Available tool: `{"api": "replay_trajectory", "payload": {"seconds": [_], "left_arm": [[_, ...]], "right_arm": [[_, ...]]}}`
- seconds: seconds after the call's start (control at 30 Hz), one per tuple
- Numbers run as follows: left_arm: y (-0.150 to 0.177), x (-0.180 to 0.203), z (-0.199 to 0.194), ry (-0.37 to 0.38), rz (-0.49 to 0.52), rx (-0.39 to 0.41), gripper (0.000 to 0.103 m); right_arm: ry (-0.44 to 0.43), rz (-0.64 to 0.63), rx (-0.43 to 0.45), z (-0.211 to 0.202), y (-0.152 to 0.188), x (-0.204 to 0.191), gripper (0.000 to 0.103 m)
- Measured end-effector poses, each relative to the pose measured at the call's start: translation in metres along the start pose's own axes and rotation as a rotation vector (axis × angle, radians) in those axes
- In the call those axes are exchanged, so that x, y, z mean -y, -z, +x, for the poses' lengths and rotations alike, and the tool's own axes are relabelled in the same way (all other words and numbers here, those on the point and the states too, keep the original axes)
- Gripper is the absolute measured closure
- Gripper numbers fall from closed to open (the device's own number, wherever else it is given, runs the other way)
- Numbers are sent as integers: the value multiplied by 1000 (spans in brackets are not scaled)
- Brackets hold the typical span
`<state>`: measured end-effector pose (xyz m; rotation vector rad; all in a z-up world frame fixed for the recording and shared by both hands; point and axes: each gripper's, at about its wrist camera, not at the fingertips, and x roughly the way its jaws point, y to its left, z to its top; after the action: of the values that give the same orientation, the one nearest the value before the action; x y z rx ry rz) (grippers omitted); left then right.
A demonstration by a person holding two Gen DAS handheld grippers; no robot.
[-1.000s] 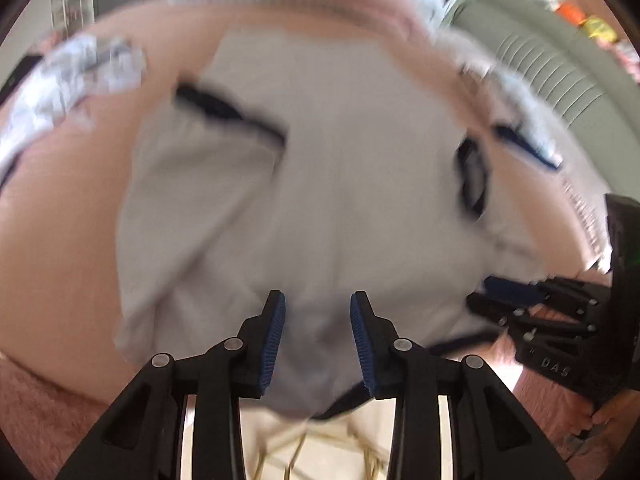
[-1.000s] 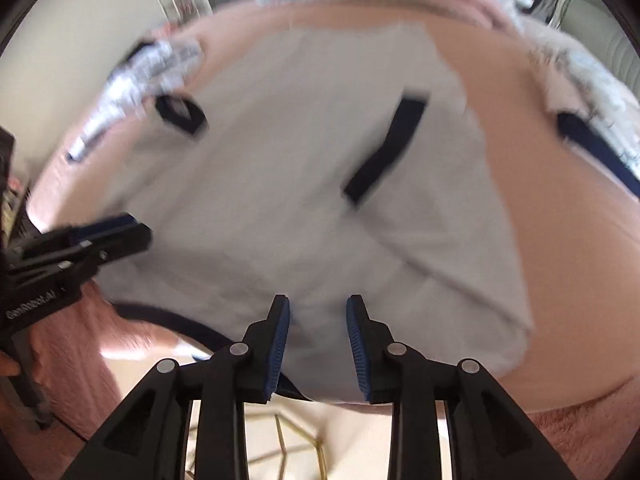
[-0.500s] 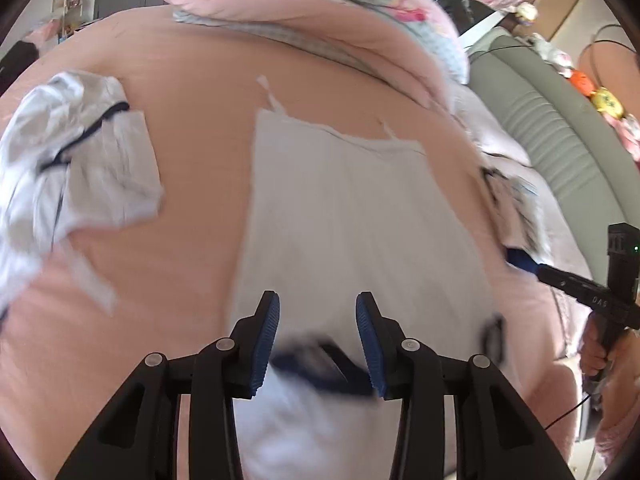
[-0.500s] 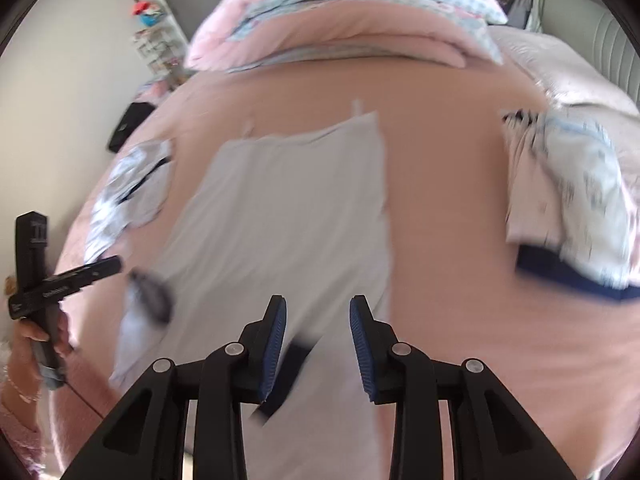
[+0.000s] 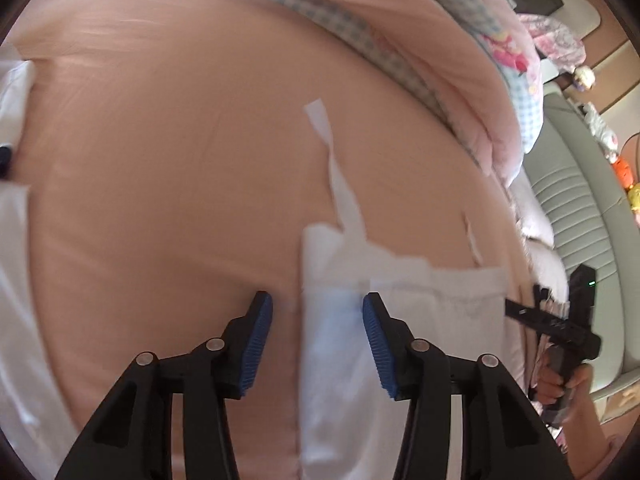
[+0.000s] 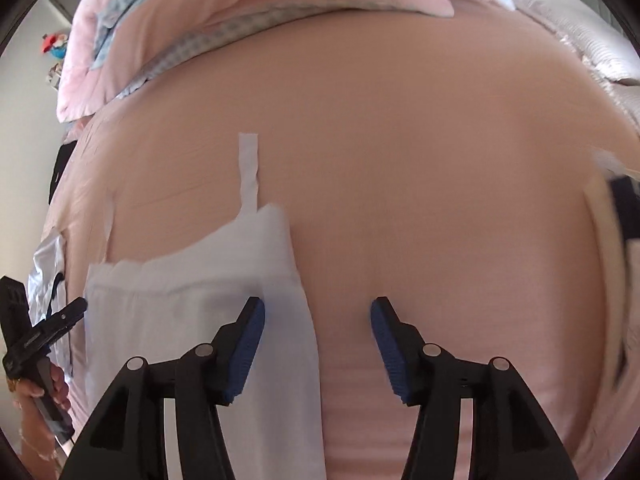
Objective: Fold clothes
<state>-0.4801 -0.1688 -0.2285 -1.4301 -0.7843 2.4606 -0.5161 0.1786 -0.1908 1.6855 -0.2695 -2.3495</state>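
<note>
White garment spread flat on bed, both sets of fingers released above it.

White garment (image 5: 400,300) is laid on the pink bed (image 5: 180,160), ties trailing toward 12 o'clock, likely flattened for folding. Left gripper (image 5: 318,344) is spread over its corner at 6 o'clock; right gripper (image 6: 318,346) is spread over the opposite edge, nothing grasped. Patterned clothes (image 6: 46,268) are seen at 9 o'clock. No containers are visible.

A pink bedsheet (image 5: 180,168) is covering the bed. A rolled pink quilt (image 6: 248,4) with blue checked lining is lying along its far edge. A grey-green ribbed sofa (image 5: 576,200) is standing beside the bed.
</note>
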Motion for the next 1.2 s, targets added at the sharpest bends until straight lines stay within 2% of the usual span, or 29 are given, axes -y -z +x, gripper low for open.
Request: {"api": "replay_trajectory", "payload": {"seconds": [0.03,0.07,0.1,0.13,0.2,0.3,0.37,0.4,0.47,0.5,0.53,0.63,0.67,0.7,0.73,0.83,0.87,0.9,0.93,0.97,1.0,1.07,1.2], "left_arm": [[-2,6,5,17,26,0,65],[0,18,8,7,82,-6,91],[3,31,9,-22,148,-6,99],[8,45,5,-35,213,2,99],[27,81,-13,-11,359,22,99],[73,132,-44,38,572,1,99],[108,156,-53,87,672,-76,98],[125,162,-49,108,696,-149,97],[151,163,-32,96,716,-288,96],[160,160,-26,76,720,-327,96],[164,154,-24,57,710,-332,96],[147,130,-32,59,557,-263,92],[139,124,-40,64,507,-218,82],[131,120,-46,67,475,-171,67],[124,118,-53,68,458,-125,61],[107,117,-73,132,432,-12,58],[98,117,-75,128,428,33,58],[93,118,-74,92,463,46,58],[93,122,-70,30,528,32,59],[95,127,-58,-20,598,-8,64],[99,133,-40,-61,672,-70,76],[115,140,-15,-109,781,-183,81],[149,142,-13,-27,916,-297,80]], "right_arm": [[1,-25,24,4,-3,-5,47],[-9,-62,42,6,-6,-13,55],[-64,-86,24,9,-7,-21,92],[-86,-110,12,7,-6,-29,99],[-131,-157,-10,3,-2,-46,99],[-119,-302,47,-37,21,-68,99],[-97,-380,76,-65,43,-74,99],[-63,-395,55,-70,55,-70,99],[4,-424,11,-79,79,-63,99],[53,-443,-31,-73,89,-58,99],[74,-446,-60,-70,95,-52,99],[136,-451,-147,-61,114,-33,98],[130,-437,-134,-64,111,-33,98],[123,-423,-121,-66,107,-33,98],[117,-410,-108,-68,104,-32,98],[97,-368,-70,-74,94,-31,97],[91,-354,-57,-76,91,-31,97],[84,-340,-44,-78,87,-31,97],[92,-338,-50,-75,85,-31,97],[99,-336,-56,-74,88,-27,97],[105,-334,-63,-73,91,-22,97],[107,-331,-73,-73,109,-16,97],[103,-323,-90,-66,113,-14,97]]}}
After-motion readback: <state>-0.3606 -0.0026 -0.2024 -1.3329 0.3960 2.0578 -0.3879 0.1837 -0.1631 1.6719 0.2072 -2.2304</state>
